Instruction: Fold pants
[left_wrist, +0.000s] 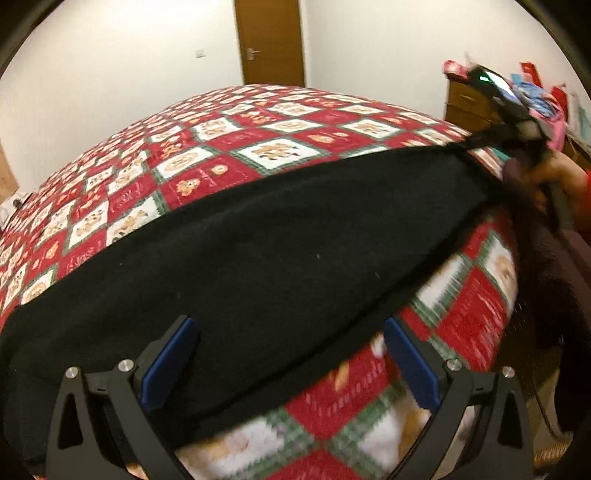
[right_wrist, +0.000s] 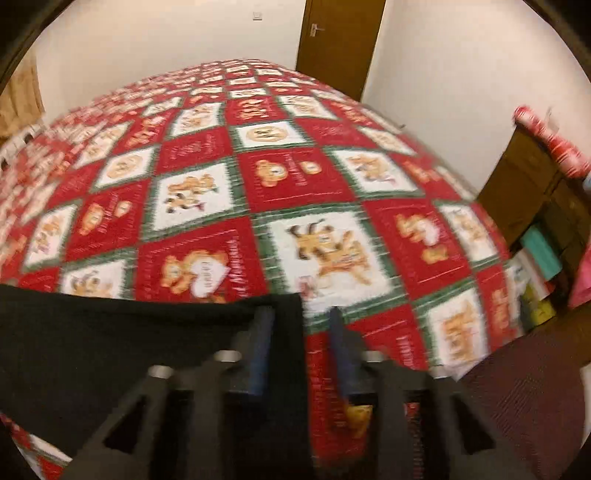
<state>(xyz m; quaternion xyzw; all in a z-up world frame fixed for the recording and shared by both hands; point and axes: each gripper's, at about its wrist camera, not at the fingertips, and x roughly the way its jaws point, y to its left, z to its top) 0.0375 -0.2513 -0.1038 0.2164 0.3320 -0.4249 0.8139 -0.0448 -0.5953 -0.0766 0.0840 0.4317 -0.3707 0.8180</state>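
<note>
Black pants (left_wrist: 258, 236) stretch across the red patchwork quilt (left_wrist: 229, 147), near edge. Left gripper (left_wrist: 291, 332) hovers low over the cloth, jaws wide apart. Right gripper (right_wrist: 299, 317), at the far right, straddles the pants' corner, jaws narrowly parted; grip unclear.

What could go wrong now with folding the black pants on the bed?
1. The left gripper stands wide open around the pants, so its end could sag or shift.
2. The right gripper is at the corner of the cloth; the view is blurred, so its hold is uncertain and may slip.
3. Dragging could wrinkle the quilt.
</note>
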